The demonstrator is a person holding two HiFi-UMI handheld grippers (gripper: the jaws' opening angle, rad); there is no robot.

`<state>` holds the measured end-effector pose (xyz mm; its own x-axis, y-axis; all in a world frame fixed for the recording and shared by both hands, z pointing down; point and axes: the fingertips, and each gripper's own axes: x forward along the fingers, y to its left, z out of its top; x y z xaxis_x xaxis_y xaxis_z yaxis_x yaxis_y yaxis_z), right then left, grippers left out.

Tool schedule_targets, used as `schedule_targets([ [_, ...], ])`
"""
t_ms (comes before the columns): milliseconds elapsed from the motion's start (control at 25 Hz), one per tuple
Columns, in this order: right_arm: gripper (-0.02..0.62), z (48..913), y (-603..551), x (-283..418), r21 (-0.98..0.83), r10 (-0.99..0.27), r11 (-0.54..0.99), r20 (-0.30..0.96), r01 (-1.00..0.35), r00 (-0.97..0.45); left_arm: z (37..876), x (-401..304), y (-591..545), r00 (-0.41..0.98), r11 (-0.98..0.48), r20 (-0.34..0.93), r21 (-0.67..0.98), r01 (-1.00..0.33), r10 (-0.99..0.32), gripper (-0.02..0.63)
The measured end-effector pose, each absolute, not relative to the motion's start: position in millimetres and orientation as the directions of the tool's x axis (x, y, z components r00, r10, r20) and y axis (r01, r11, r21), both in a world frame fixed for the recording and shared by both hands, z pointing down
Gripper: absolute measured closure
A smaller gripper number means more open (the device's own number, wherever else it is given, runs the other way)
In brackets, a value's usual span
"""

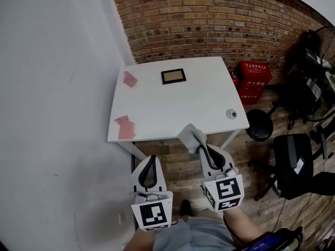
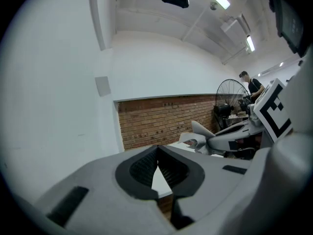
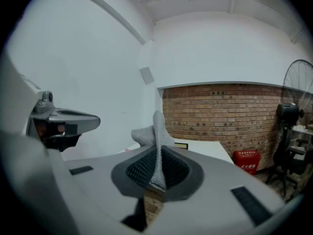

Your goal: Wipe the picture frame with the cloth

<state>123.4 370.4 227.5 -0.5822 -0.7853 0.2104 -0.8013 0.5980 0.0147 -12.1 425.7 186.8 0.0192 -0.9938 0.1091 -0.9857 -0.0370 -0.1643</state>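
Note:
A small dark picture frame (image 1: 173, 76) lies flat near the far edge of the white table (image 1: 157, 114); its edge shows as a thin dark strip (image 3: 179, 145) in the right gripper view. My right gripper (image 1: 199, 146) is shut on a grey cloth (image 1: 190, 137) that sticks up from its jaws (image 3: 155, 136), held in the air at the table's near edge. My left gripper (image 1: 150, 166) hangs lower, off the table's front, jaws shut with nothing between them (image 2: 157, 163). The cloth also appears to the right in the left gripper view (image 2: 198, 133).
Two pink pads (image 1: 130, 79) (image 1: 125, 126) lie along the table's left side and a small round object (image 1: 231, 114) near its right corner. A brick wall (image 1: 220, 20) stands behind. A red crate (image 1: 255, 81), black stool (image 1: 259, 124) and office chair (image 1: 296, 163) crowd the right.

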Motion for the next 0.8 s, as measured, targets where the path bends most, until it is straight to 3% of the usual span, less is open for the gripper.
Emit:
schedule_targets([
  [800,0.568,248.1,214.9,130.0,0.016,-0.823,0.542,0.212,-0.84,-0.527,235.8,-23.3,274.6,0.062,-0.098,0.18,-0.197,-0.975,-0.982,0.597],
])
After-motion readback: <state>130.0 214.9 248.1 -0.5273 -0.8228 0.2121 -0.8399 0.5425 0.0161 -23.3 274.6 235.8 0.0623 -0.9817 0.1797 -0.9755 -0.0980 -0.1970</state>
